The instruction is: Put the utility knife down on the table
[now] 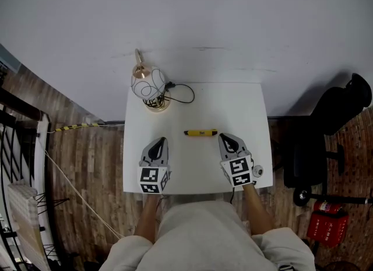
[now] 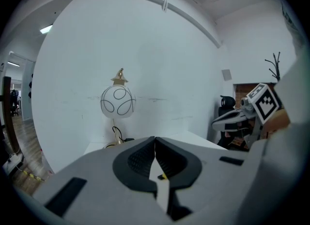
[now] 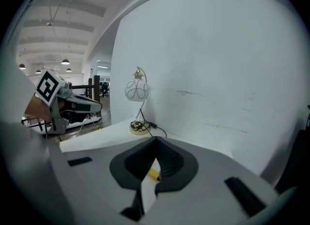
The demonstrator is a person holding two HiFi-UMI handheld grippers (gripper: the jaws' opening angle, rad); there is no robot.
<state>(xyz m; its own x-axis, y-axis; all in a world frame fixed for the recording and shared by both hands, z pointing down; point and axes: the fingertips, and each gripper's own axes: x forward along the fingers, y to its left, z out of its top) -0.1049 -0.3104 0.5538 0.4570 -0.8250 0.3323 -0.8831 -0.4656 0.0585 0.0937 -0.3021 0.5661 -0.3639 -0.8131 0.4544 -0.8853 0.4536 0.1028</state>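
The white table (image 1: pixel 233 106) fills mid-frame, with a black office chair (image 1: pixel 332 124) off its right edge. A globe lamp (image 1: pixel 148 86) stands at its upper left corner. The left gripper (image 1: pixel 159 143) and right gripper (image 1: pixel 228 140) hover low, both clenched on nothing. The yellow utility knife (image 1: pixel 200 132) lies flat between their tips, touching neither.

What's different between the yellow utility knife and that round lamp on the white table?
The utility knife lies flat near the middle of the table; the lamp stands upright at its far left corner. The utility knife is a slim yellow bar; the lamp has a white globe with dark looping lines. The lamp trails a black cord; the utility knife has none. Both rest on the white table.
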